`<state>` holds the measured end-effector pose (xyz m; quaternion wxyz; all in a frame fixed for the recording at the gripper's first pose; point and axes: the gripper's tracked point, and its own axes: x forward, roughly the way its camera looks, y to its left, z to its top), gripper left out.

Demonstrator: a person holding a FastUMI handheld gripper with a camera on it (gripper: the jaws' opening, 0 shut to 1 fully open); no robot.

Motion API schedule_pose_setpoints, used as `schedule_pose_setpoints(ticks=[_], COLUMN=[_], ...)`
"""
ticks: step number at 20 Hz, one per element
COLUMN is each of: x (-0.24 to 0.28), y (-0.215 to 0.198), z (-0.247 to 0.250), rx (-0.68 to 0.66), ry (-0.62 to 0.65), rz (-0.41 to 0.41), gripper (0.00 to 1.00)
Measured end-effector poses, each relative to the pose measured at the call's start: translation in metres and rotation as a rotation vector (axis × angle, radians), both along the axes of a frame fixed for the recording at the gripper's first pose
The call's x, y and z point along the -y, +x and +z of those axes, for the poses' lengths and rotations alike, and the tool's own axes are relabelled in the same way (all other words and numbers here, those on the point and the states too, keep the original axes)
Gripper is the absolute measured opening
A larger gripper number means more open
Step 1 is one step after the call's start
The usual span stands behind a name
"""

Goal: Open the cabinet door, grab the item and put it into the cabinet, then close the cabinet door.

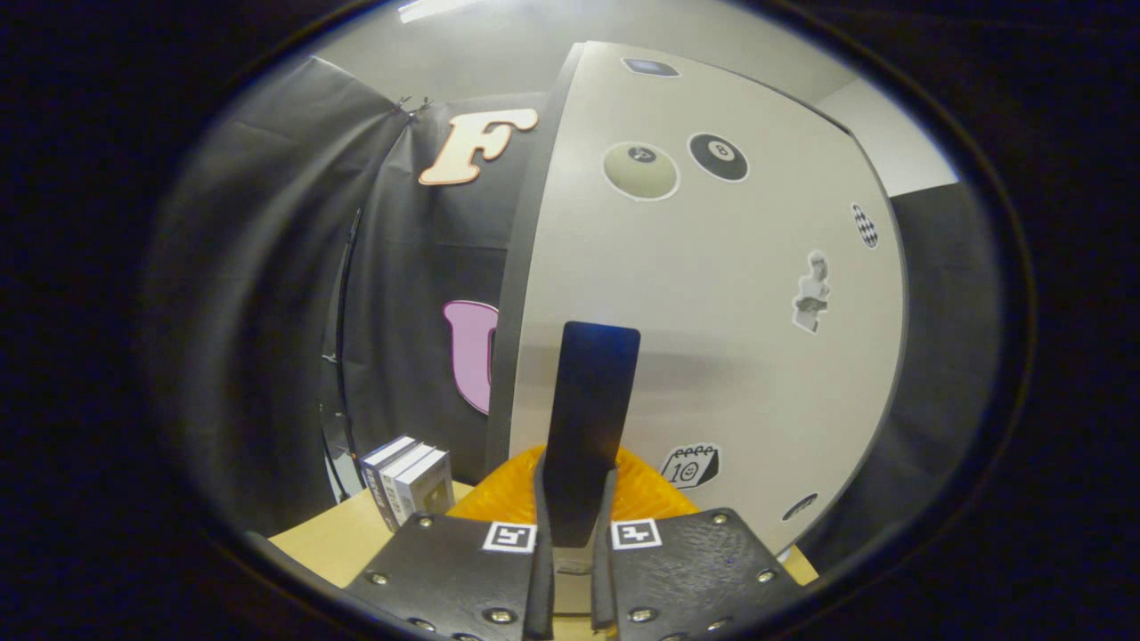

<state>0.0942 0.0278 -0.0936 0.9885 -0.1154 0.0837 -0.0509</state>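
The white cabinet door [712, 294], covered with stickers, stands close in front of me, and its dark side edge [521, 267] faces the booth wall. A dark flat handle [592, 409] sticks out from the door's lower part. My gripper [573, 543] is shut on that handle, one finger pressing on each side of its lower end. An orange ribbed item [646, 494] lies just beyond the fingers at the foot of the door, and they hide part of it. The cabinet's inside is hidden.
A few upright white boxes [405, 481] stand on the wooden table [334, 539], off to the side of the fingers and near the cloth wall. A bare strip of table lies between them and the orange item.
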Motion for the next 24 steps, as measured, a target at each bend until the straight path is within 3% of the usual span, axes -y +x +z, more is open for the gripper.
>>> schedule_pose_setpoints(ticks=[9, 24], x=[-0.002, 0.006], y=[-0.026, -0.043], z=[0.004, 0.003], rx=[-0.034, -0.108], ry=[0.014, 0.079], rz=[0.090, 0.133], gripper=[0.16, 0.16])
